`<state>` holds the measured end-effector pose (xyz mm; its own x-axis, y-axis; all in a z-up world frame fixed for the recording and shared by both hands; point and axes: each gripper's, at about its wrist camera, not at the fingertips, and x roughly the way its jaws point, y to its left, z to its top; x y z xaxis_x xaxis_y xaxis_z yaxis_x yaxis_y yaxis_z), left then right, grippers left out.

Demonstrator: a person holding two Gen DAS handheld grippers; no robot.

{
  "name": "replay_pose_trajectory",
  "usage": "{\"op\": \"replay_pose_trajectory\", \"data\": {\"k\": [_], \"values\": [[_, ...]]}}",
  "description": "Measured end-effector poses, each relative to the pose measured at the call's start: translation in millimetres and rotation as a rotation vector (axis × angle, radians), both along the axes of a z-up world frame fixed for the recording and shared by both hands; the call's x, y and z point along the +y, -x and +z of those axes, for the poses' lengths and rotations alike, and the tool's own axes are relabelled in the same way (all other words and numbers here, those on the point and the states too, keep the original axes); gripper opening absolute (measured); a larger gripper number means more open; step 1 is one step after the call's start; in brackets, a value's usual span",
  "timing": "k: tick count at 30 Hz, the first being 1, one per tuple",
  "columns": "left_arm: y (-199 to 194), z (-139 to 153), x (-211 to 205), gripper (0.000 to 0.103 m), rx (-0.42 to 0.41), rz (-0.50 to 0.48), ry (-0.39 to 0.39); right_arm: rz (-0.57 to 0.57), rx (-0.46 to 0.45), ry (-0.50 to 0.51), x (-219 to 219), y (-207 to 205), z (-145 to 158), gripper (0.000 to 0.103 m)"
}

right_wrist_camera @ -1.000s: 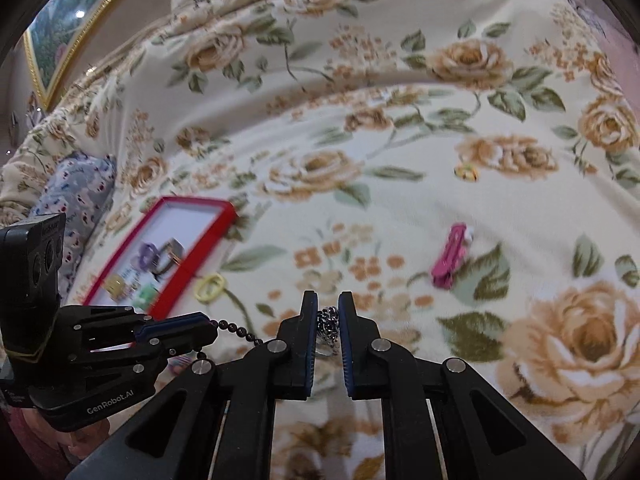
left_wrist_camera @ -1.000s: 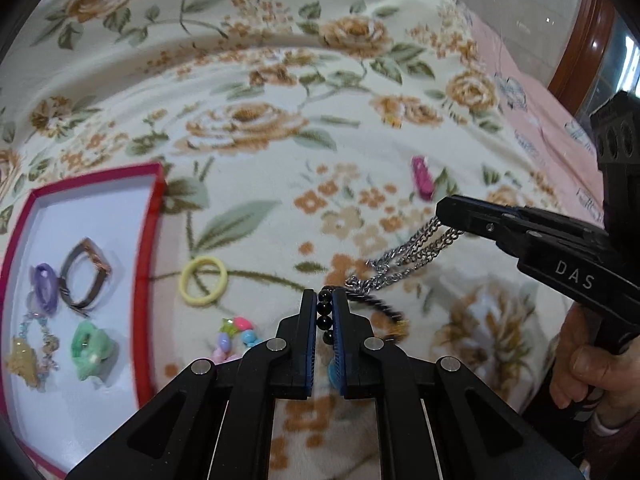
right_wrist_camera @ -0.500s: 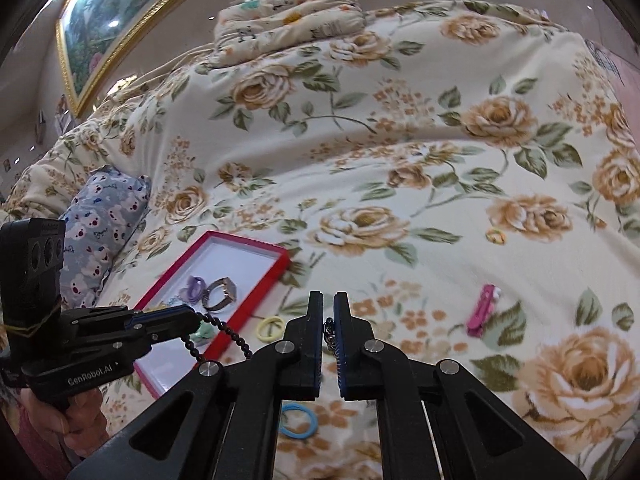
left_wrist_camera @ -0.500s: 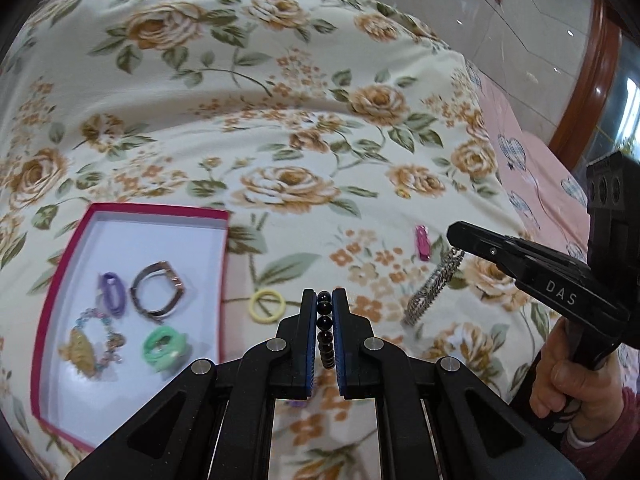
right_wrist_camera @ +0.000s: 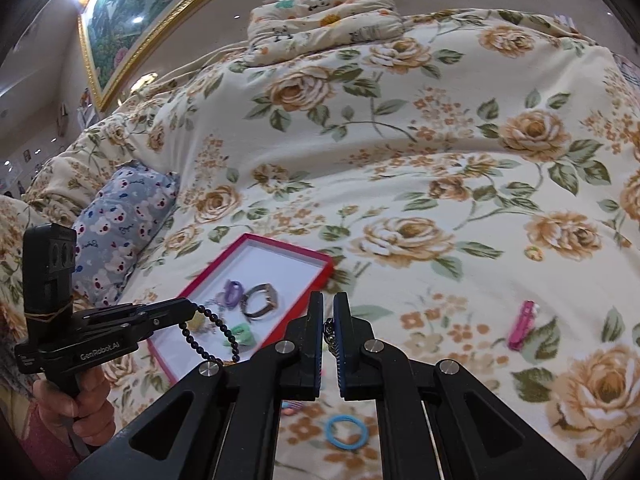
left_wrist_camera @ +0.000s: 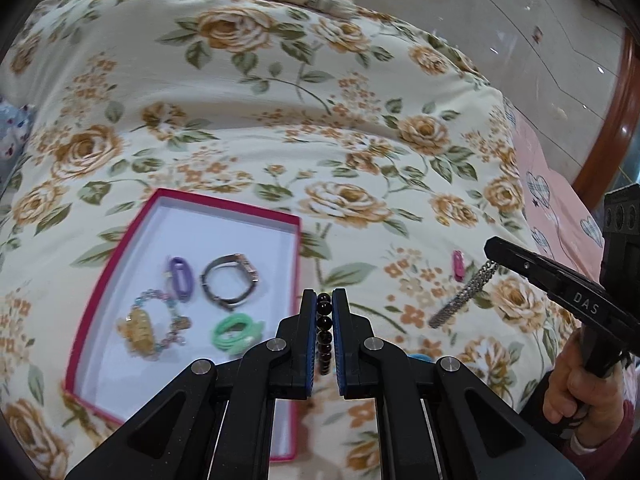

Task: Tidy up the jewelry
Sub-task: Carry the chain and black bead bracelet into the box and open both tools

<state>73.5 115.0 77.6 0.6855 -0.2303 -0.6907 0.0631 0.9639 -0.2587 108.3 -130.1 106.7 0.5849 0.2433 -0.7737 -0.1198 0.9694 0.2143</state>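
Left gripper (left_wrist_camera: 324, 300): we hold it clenched on the black bead bracelet (left_wrist_camera: 323, 332), whose beads run between its fingers.
Right gripper (right_wrist_camera: 328, 308): we hold it clenched on the silver chain (right_wrist_camera: 330, 334), which hangs free above the bed.
Blue ring (right_wrist_camera: 346, 432): lies on the floral bedspread (right_wrist_camera: 400, 168) just below our right gripper.
Red tray (left_wrist_camera: 296, 280): ahead-left of our left gripper, holding a purple clip (left_wrist_camera: 181, 278), a bangle (left_wrist_camera: 232, 282), a green hair tie (left_wrist_camera: 236, 332) and a charm bracelet (left_wrist_camera: 154, 326).
Pink clip (right_wrist_camera: 522, 324): on the bedspread, right of our right gripper.
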Motion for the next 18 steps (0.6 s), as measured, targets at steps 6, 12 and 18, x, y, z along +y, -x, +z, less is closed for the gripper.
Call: {"op": "replay_pose_trajectory", "data": {"k": [6, 12, 18], "values": [[12, 2, 23, 0.006, 0.000, 0.055, 0.001, 0.070, -0.004, -0.029, 34, -10, 1, 0.005], [21, 0, 42, 0.006, 0.008, 0.097, 0.002, 0.161, -0.001, -0.060, 79, -22, -3, 0.004], [25, -7, 59, 0.006, 0.030, 0.137, 0.011, 0.239, 0.019, -0.084, 121, -32, -16, 0.004]]}}
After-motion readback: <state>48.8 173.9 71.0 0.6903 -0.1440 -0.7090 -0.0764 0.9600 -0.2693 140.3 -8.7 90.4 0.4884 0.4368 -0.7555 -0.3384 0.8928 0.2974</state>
